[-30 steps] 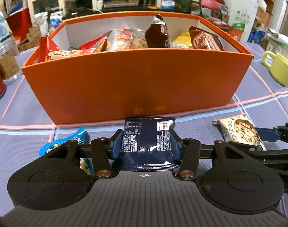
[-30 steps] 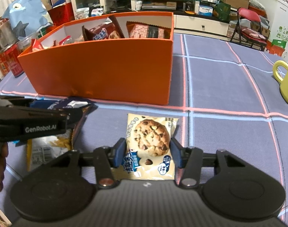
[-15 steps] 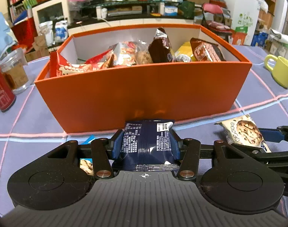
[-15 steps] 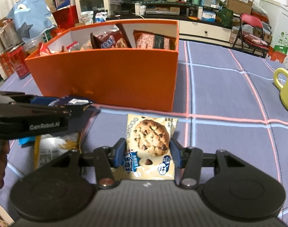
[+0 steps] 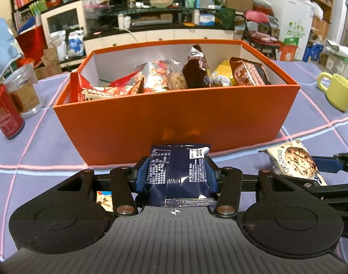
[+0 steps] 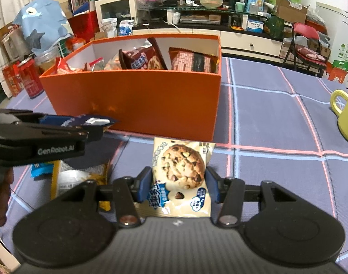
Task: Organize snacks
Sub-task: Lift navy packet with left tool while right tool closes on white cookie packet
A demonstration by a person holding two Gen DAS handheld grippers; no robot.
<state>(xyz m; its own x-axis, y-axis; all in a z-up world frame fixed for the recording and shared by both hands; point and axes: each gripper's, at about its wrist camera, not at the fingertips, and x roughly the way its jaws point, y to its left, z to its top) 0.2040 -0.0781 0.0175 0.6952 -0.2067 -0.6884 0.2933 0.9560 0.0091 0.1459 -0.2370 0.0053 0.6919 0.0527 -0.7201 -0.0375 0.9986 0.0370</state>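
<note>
Left gripper (image 5: 176, 176) clamps the dark blue snack pack (image 5: 177, 173) between its blue pads, lifted in front of the orange box (image 5: 174, 111), which is stuffed with snacks; a yellow mug (image 5: 338, 93) sits to the right, a red can (image 5: 4, 114) to the left. Over to the right wrist: right gripper (image 6: 178, 186) squeezes the cookie packet (image 6: 182, 175), raised just short of the box's near wall.

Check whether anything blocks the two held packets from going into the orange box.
Only the orange box's near wall stands between it and both packets: the dark blue packet in the left gripper and the cookie packet in the right gripper. Nothing covers its open top; snacks already fill much of it.
</note>
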